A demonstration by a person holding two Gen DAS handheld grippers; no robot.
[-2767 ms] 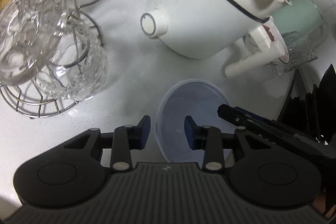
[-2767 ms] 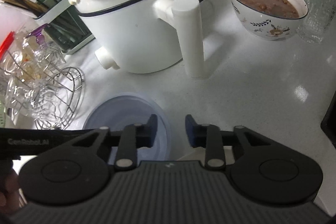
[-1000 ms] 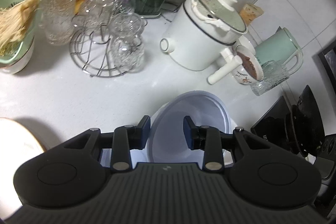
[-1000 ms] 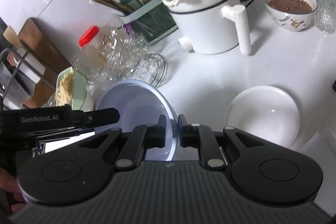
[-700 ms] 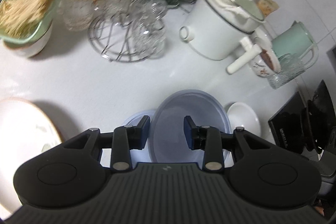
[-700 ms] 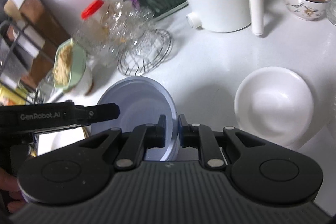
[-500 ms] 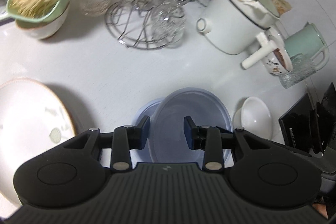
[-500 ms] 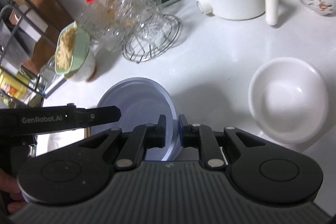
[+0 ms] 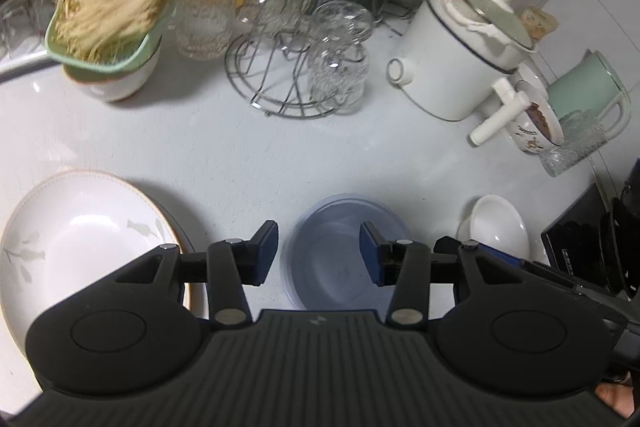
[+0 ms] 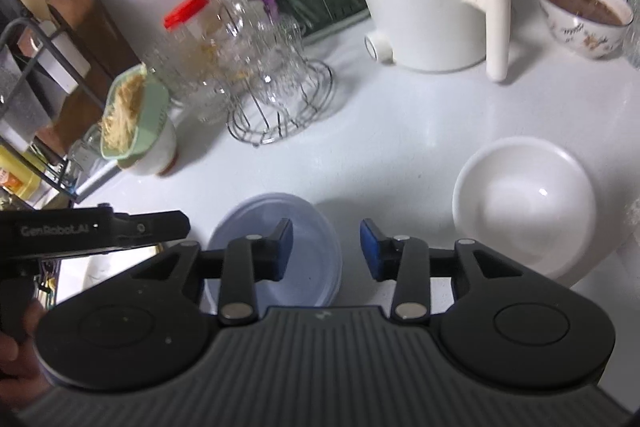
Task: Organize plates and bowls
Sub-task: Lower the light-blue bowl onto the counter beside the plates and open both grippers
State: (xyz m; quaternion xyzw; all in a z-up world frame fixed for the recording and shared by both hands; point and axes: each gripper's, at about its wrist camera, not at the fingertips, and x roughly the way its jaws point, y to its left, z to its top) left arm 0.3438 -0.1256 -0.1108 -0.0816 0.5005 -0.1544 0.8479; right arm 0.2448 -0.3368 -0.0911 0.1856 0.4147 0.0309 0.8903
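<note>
A: Which step? Where's the blue bowl (image 9: 340, 251)?

B: Just released, nested on the counter (image 9: 248, 147); both claws (left (image 9: 319, 253), right (image 10: 326, 249)) have just opened, empty.

A: Next?

B: Probably the white bowl (image 10: 524, 203).

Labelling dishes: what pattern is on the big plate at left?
White plate, grey leaf sprigs, thin tan rim line; left wrist view.

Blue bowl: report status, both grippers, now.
Both grippers just opened, empty. Blue bowl released, nested in a second blue one on the counter. White bowl beside it, apart. Nothing in the way.
</note>
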